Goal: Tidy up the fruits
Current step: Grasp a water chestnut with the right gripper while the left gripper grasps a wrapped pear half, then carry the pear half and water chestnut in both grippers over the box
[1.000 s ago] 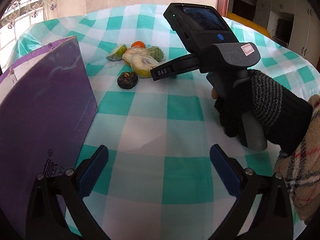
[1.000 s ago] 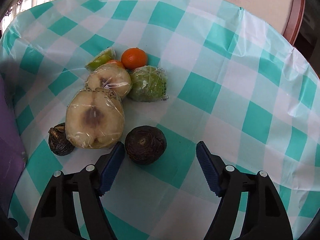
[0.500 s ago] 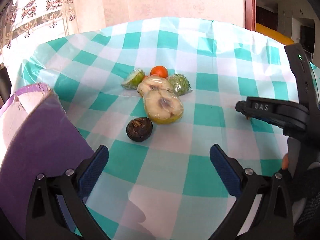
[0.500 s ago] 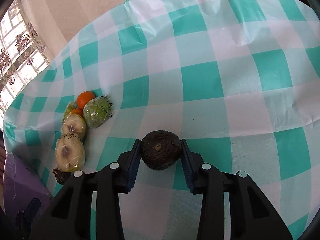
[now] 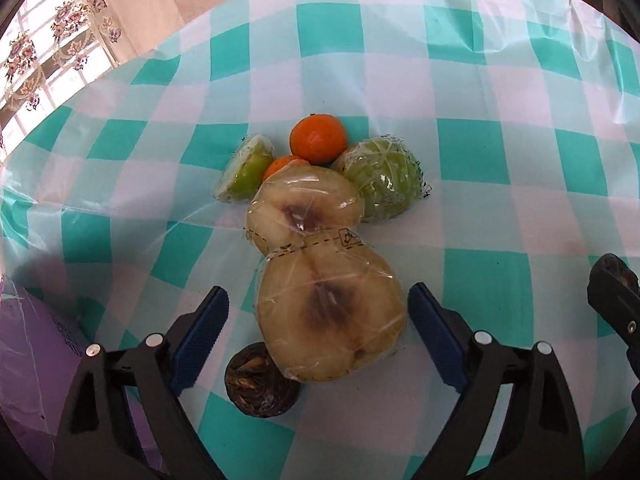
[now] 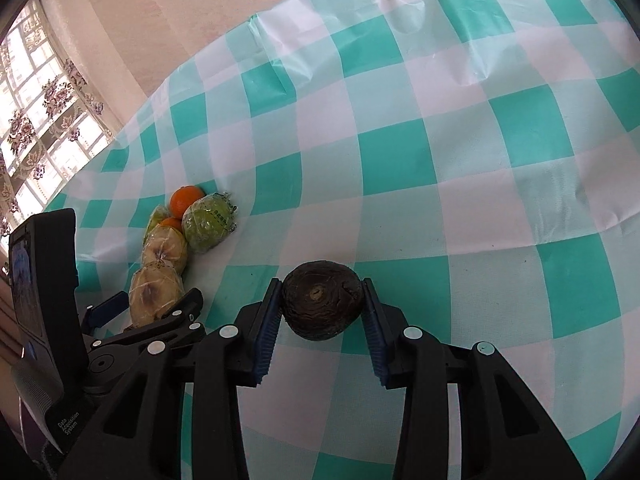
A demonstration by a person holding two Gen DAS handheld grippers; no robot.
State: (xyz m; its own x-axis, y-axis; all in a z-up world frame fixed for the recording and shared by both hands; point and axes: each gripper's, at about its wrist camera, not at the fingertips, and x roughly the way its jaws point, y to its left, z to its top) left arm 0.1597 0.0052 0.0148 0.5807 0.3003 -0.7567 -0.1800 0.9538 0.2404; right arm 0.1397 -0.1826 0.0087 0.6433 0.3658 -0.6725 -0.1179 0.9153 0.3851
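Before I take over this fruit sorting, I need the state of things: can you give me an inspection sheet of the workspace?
Surface: checked tablecloth, creased.
Job's things: wrapped pear halves, wrapped green fruit, oranges, lime wedge, dark fruit clustered; another dark round fruit apart.
Clutter: purple box.
Grippers: left tool open around the near pear half; right tool shut on the dark round fruit.
Cables: nothing seen.
Surroundings: curtained window, wall.

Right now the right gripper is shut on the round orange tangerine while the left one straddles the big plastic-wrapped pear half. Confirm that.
Not quite. The right gripper is shut on the dark brown wrinkled round fruit, as the right wrist view shows; the round orange tangerine sits untouched in the pile. The left gripper does straddle the big plastic-wrapped pear half, open.
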